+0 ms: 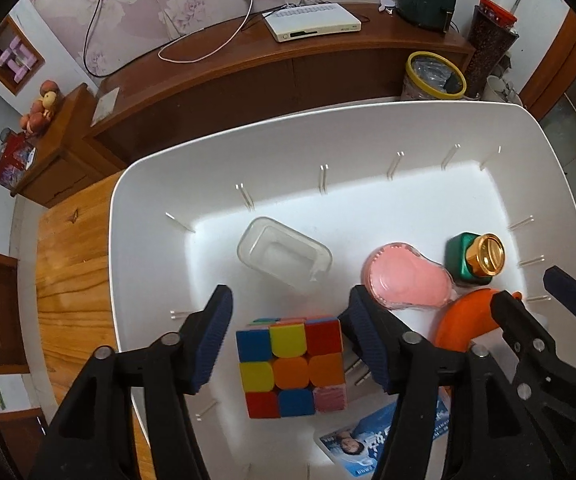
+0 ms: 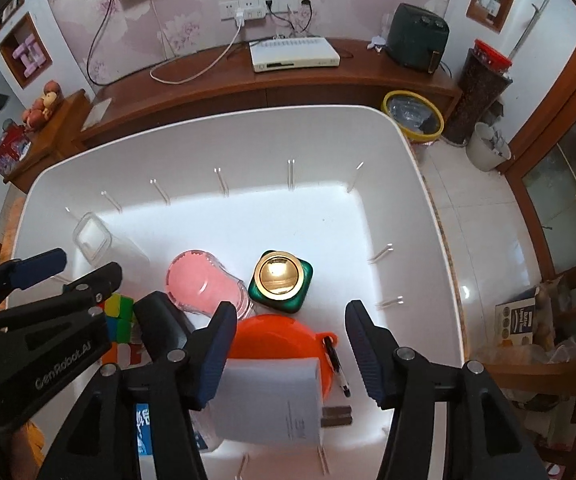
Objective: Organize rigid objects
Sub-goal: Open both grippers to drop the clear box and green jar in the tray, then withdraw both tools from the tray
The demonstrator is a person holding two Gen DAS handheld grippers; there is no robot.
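Observation:
A scrambled Rubik's cube (image 1: 292,368) rests on the floor of a white bin (image 1: 328,128). My left gripper (image 1: 290,340) straddles the cube, open, with a thin gap at each pad. In the right wrist view my right gripper (image 2: 292,348) is open over a white box with fine print (image 2: 268,396), which lies partly on an orange bowl (image 2: 280,332). The right pad is well clear of the box. The left gripper (image 2: 106,280) and the cube (image 2: 120,312) show at the left of that view. The right gripper (image 1: 532,292) shows at the right of the left wrist view.
The bin (image 2: 208,128) also holds a clear lidded container (image 1: 284,254), a pink container (image 1: 408,276), a green jar with a gold lid (image 2: 282,280), a black pen (image 2: 338,368) and a blue printed packet (image 1: 368,440). A wooden table (image 1: 72,280) lies left of it.

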